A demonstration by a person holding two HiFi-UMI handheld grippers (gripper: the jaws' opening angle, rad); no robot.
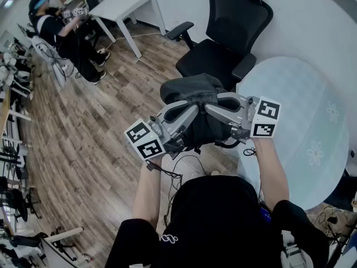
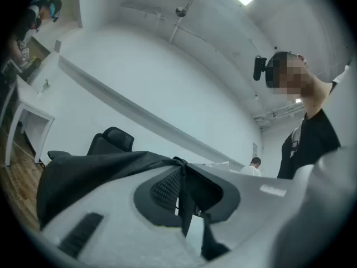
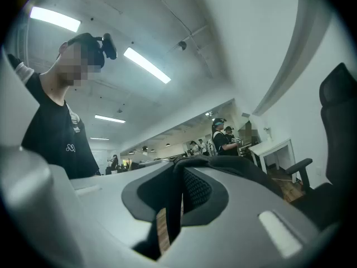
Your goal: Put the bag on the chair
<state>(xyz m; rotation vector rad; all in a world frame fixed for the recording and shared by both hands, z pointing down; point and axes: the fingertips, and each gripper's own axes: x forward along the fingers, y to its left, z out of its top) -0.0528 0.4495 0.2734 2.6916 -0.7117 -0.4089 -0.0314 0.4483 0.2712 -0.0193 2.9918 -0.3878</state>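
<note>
the bag (image 1: 192, 89) hangs in the air just short of the chair (image 1: 222, 52). the left gripper (image 1: 187, 113) and right gripper (image 1: 220, 108) each have jaws clamped on its straps. lowering it onto the seat and letting go remain.

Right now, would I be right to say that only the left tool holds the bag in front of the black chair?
Not quite: both tools hold it. The right gripper view shows the right tool shut on a strap of the bag, just as the left tool is, in front of the black chair.
</note>
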